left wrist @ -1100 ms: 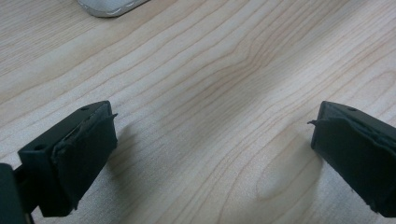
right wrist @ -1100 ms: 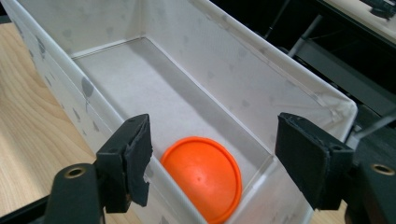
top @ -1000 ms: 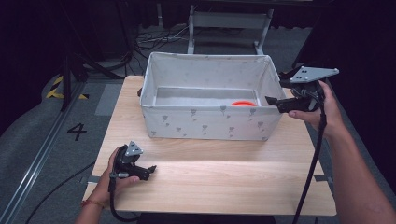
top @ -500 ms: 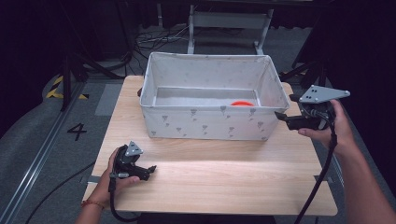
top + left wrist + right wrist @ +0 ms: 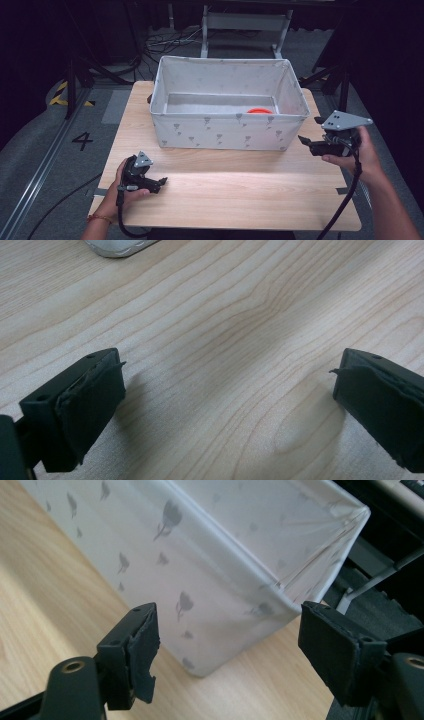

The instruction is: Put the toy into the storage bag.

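Bin first, since everything here hangs off it: white fabric storage box with little grey prints, sitting toward the far half of the wooden table. Inside it, against the bottom near the right wall, lies an orange disc-ish thing; can't tell what exactly, too little of it pokes above the near wall.

So what changed: a second ago the right gripper was up by the bin's right rim, level with the top edge. Now it has come down and back toward the person, and hangs just off the bin's near-right corner, low by the table. In the right gripper view its jaws stand wide apart with only that fabric corner seen between them, not touching it. They've just been opening a bit more too, and nothing is in them.

My read: whatever went in the bin is in, and this hand is backing off from a drop, not going in for a grab. The orange thing looks delivered, if that was the job.

Left gripper hasn't budged across all three shots. It sits in front of the bin's left half, well apart from it, resting near the table's front edge. Its own view shows the jaws spread wide over bare wood grain, holding nothing, with just a sliver of the bin's bottom edge up top.
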Demonstrator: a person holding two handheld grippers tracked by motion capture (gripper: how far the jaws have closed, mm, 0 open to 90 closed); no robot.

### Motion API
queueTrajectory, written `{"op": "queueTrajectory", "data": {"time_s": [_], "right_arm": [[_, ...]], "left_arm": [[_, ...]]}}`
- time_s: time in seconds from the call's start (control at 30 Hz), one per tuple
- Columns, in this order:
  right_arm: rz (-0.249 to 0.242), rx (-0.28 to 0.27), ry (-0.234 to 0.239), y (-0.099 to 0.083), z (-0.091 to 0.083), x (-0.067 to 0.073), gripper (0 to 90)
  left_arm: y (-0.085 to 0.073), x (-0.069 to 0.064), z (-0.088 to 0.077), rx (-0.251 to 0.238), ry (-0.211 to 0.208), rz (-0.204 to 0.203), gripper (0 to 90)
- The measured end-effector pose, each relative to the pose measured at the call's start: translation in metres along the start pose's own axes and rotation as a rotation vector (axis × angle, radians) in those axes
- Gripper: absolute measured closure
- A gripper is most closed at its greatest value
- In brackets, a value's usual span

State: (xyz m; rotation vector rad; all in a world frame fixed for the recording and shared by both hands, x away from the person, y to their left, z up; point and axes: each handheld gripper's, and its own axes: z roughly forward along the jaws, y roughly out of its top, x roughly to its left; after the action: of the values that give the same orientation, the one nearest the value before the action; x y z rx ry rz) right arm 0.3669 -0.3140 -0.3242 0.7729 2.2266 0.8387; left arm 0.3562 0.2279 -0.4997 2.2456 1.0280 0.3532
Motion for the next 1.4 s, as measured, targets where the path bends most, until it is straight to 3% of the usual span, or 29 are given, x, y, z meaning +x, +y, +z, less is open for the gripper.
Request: {"op": "queueTrajectory", "data": {"time_s": [0.27, 0.6, 0.83, 0.9, 1.2, 1.3, 1.33, 1.4], "right_arm": [[-0.047, 0.076, -0.014, -0.027, 0.015, 0.02, 25.1], [-0.024, 0.13, 0.02, -0.065, 0.036, 0.038, 25.2], [0.033, 0.129, 0.067, -0.089, 0.043, 0.042, 25.2], [0.077, 0.114, 0.095, -0.103, 0.044, 0.043, 25.0], [0.154, 0.086, 0.118, -0.132, 0.042, 0.043, 24.9], [0.22, 0.081, 0.118, -0.151, 0.041, 0.045, 25.8], [0.22, 0.081, 0.118, -0.151, 0.041, 0.045, 25.8], [0.268, 0.101, 0.147, -0.165, 0.043, 0.047, 25.2]], "left_arm": [[0.0, 0.0, 0.0, 0.0, 0.0, 0.0, 0.6], [0.0, 0.0, 0.0, 0.0, 0.001, -0.001, 0.6], [0.0, 0.0, 0.0, 0.0, 0.003, -0.003, 0.6], [0.0, -0.001, 0.0, 0.002, 0.002, -0.009, 0.6], [0.0, -0.001, 0.0, 0.002, 0.004, -0.008, 0.6], [0.0, -0.001, 0.0, 0.002, 0.003, -0.008, 0.5], [0.0, -0.001, 0.0, 0.002, 0.004, -0.008, 0.5], [0.0, 0.0, 0.0, 0.001, 0.002, -0.005, 0.4]]}}
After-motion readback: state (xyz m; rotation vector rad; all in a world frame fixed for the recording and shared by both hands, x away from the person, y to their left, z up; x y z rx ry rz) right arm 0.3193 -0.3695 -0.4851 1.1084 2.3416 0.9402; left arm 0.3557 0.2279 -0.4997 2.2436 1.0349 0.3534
